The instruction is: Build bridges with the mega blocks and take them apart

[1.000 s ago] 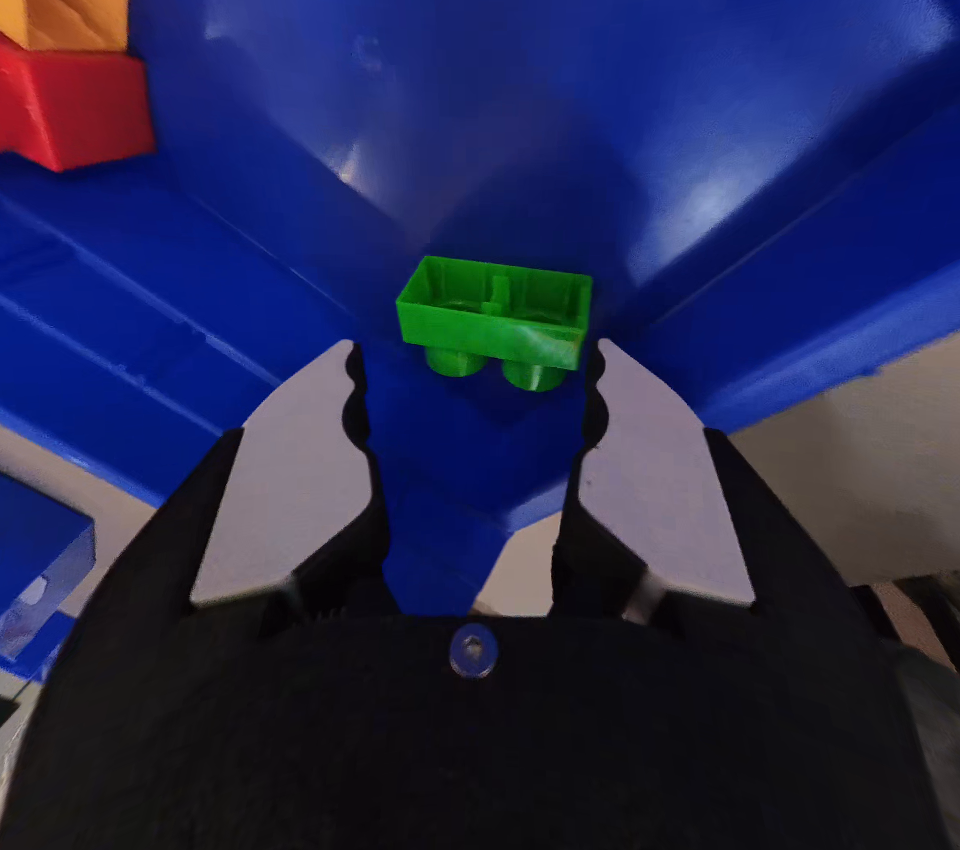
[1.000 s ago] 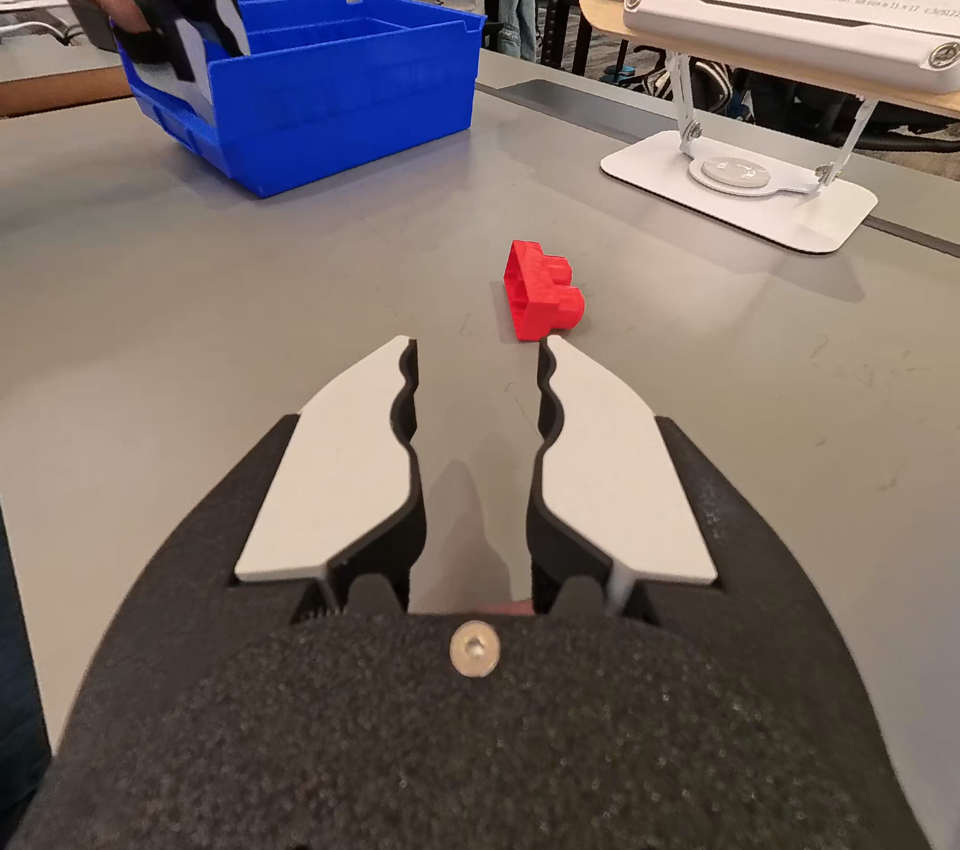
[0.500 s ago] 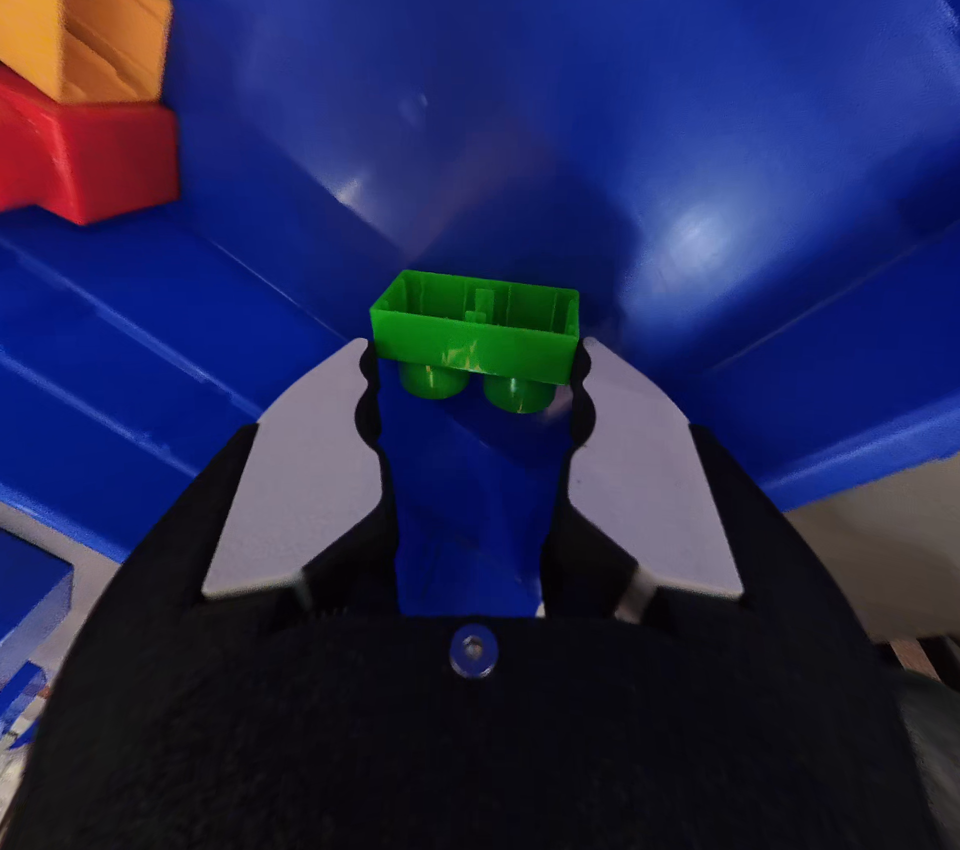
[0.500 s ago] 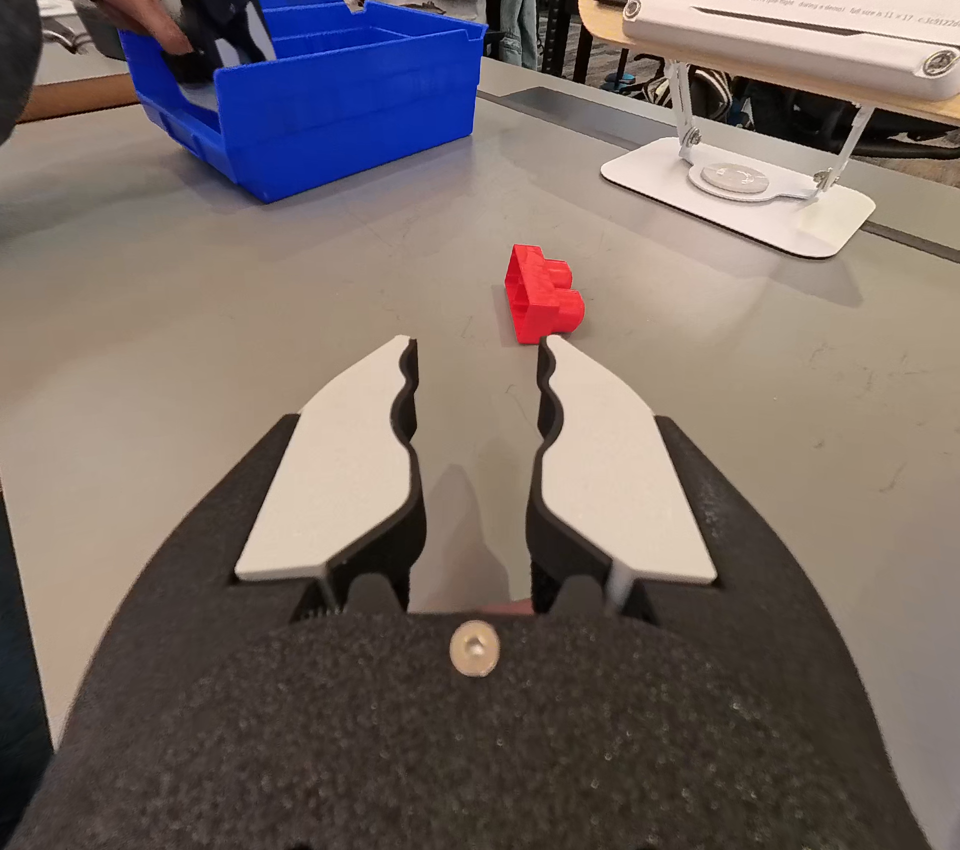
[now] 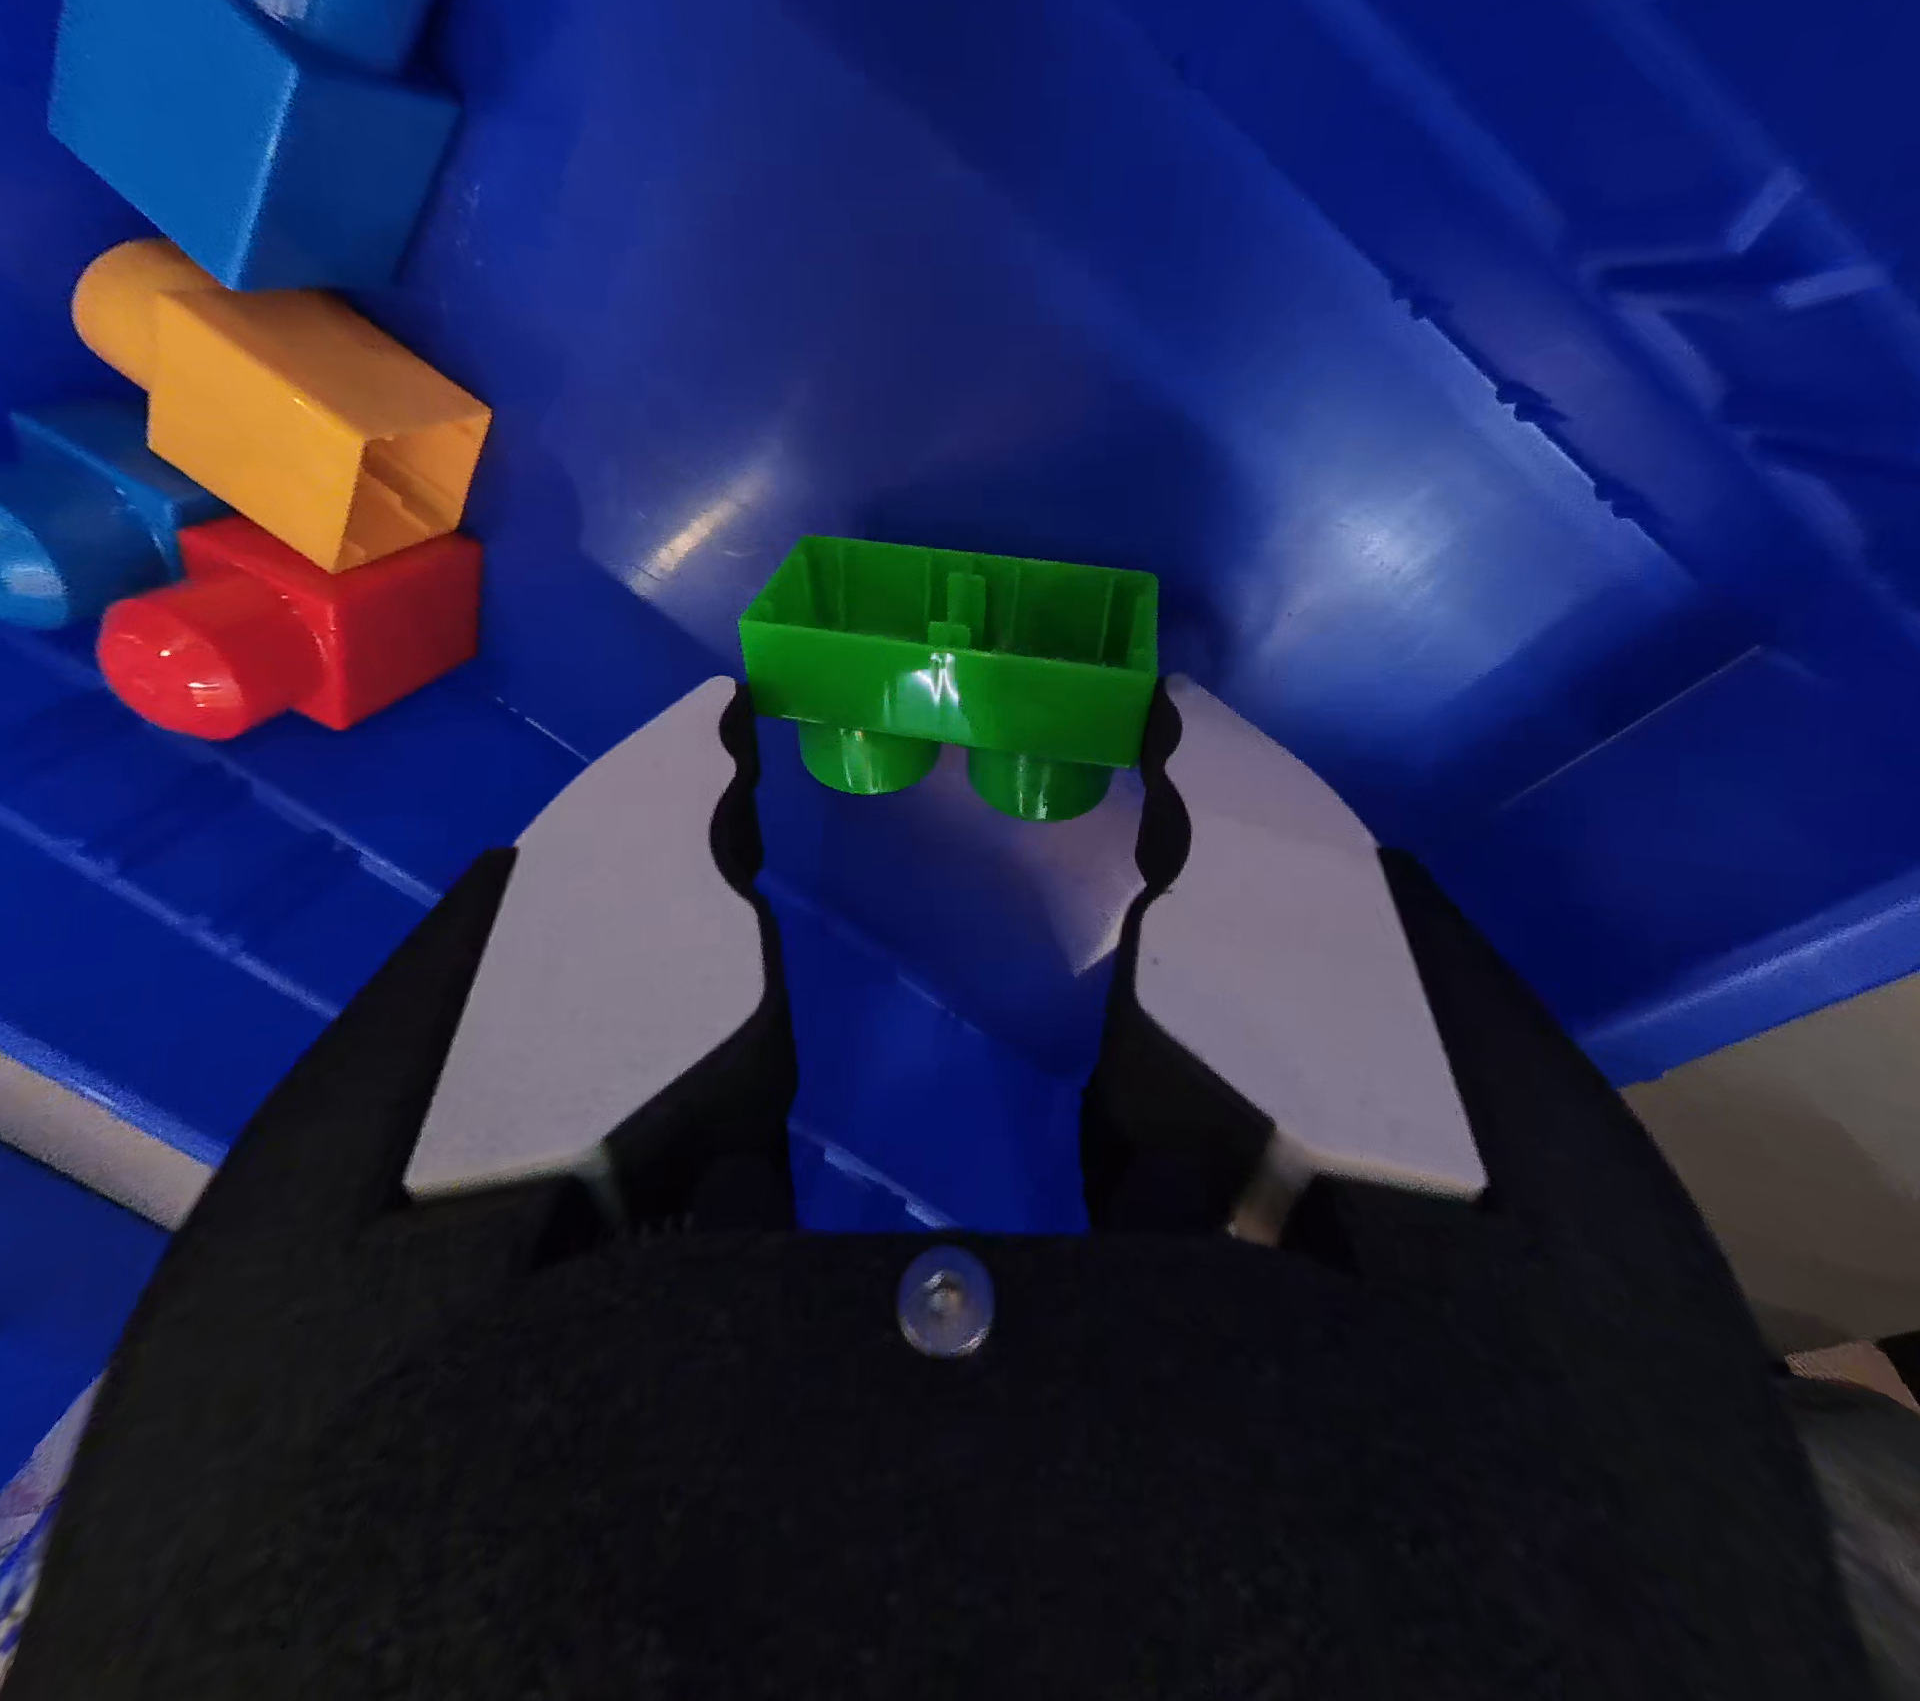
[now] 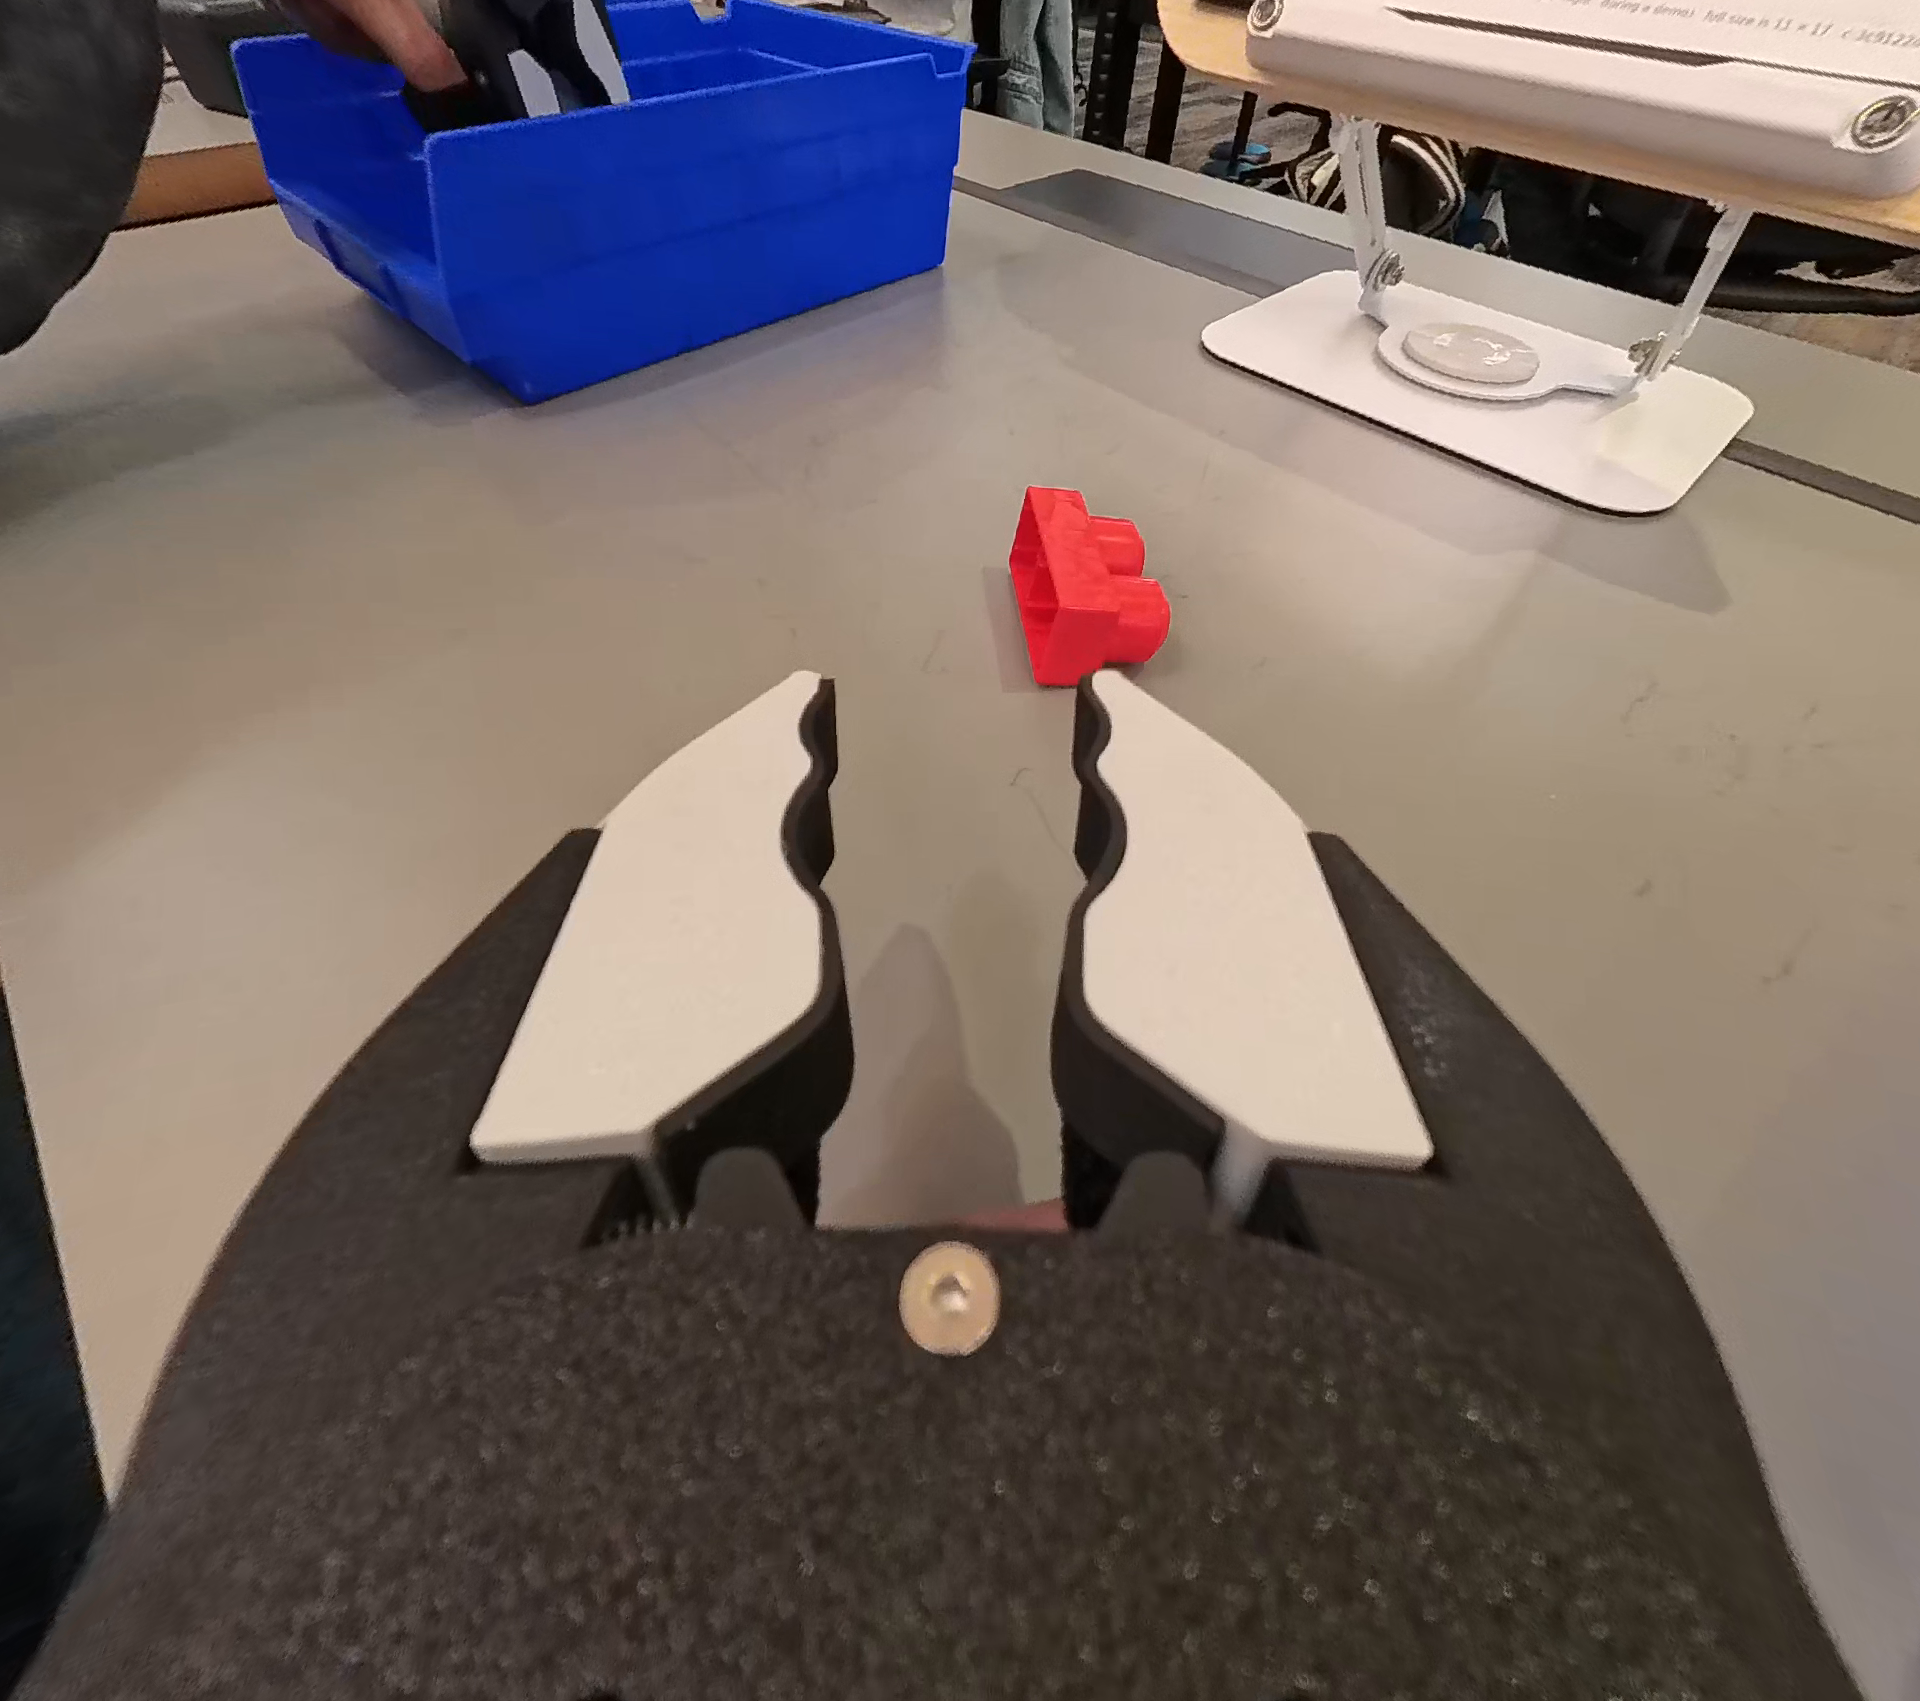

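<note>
Green block [image 5: 948,683] spans the left gripper [image 5: 948,716] crosswise, studs toward camera.

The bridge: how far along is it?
Barely begun. One red block lies loose on the grey table. The left claw is shut on a green block inside the blue bin. The right claw is open and empty. Nothing is joined yet.

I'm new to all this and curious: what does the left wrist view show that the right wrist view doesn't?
Only the left wrist view: the left gripper clamping a green block, and loose blocks, red, orange and blue.

Only the right wrist view: the right gripper, open, a red two-stud block, grey table, and a white stand.

Both: the blue bin.
</note>
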A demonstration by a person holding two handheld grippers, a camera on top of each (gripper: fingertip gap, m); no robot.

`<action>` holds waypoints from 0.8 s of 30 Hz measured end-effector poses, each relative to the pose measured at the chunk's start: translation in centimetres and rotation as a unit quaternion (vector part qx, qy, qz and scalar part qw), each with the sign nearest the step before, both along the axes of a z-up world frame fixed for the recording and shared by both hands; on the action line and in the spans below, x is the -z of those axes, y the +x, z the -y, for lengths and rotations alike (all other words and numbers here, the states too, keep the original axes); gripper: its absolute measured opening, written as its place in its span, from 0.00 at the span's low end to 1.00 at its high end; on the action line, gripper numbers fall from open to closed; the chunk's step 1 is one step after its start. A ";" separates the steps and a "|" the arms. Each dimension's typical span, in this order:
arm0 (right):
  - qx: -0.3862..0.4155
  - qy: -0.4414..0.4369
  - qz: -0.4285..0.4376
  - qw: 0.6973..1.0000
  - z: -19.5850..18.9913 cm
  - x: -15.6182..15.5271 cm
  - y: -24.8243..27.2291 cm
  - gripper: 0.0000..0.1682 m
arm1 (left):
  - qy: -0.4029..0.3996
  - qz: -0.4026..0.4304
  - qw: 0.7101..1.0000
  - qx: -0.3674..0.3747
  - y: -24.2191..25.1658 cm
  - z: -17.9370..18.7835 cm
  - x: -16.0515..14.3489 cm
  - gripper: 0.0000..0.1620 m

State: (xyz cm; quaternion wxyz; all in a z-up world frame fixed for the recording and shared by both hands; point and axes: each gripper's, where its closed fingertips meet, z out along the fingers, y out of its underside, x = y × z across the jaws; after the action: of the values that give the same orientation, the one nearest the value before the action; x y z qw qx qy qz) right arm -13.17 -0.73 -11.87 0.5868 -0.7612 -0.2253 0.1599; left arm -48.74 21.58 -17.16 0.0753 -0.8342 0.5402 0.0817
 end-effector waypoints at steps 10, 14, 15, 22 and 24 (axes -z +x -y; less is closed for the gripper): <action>-0.002 0.000 0.001 1.000 0.0 0.0 -0.1 0.26 | -0.014 -0.012 1.000 -0.009 -1.5 1.5 0.0 0.44; -0.003 -0.002 0.002 1.000 0.0 0.1 -0.1 0.26 | -0.056 -0.053 0.997 -0.027 -4.0 4.2 0.1 0.44; -0.003 -0.002 0.002 1.000 0.0 0.1 -0.1 0.26 | -0.058 -0.062 0.996 -0.028 -4.7 4.6 0.3 0.44; -0.003 0.001 0.005 1.000 0.1 0.0 -0.1 0.26 | -0.027 -0.011 0.998 -0.063 -5.9 5.1 -1.8 0.50; -0.002 0.002 0.005 1.000 0.1 0.0 -0.1 0.26 | 0.018 0.054 0.996 -0.063 -4.6 4.5 -4.3 0.52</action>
State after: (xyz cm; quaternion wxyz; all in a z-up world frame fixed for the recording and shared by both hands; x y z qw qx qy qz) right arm -13.31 -0.81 -11.89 0.5870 -0.7600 -0.2304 0.1571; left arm -53.36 17.07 -12.86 0.1145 -0.8683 0.4799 0.0509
